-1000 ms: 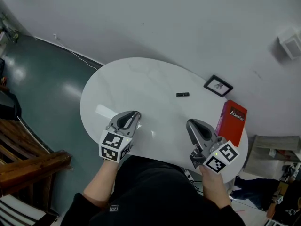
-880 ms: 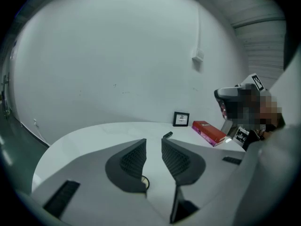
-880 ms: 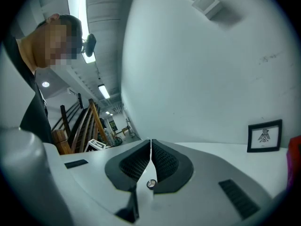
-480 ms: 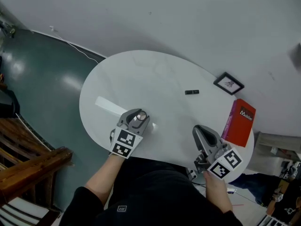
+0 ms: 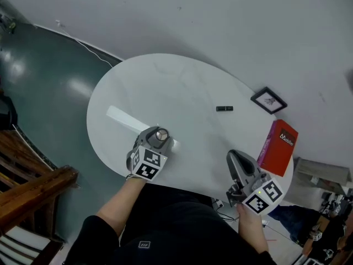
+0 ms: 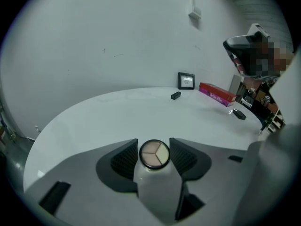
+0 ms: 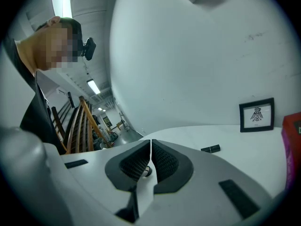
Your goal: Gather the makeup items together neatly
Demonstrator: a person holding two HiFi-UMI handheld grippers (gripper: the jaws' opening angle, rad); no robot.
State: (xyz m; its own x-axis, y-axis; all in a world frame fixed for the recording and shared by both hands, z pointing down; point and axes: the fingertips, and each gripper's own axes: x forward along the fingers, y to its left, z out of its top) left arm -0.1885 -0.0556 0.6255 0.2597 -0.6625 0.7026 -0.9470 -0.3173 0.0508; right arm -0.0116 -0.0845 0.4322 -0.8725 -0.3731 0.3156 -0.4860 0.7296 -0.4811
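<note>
White oval table (image 5: 165, 87), framed picture (image 5: 268, 100) by the wall, upright red box (image 5: 277, 147) nearby, wooden railing (image 5: 27, 192)

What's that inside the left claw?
A small round compact with three pale shades sits between the left claw's jaws, which have just been opening. Its underside is covered, so whether it rests on the white table cannot be seen.

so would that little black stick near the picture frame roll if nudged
The black stick lies on its side on the smooth white table, so it probably slides easily. It looks small, likely light. Whether it is round enough to roll is too small to tell.
</note>
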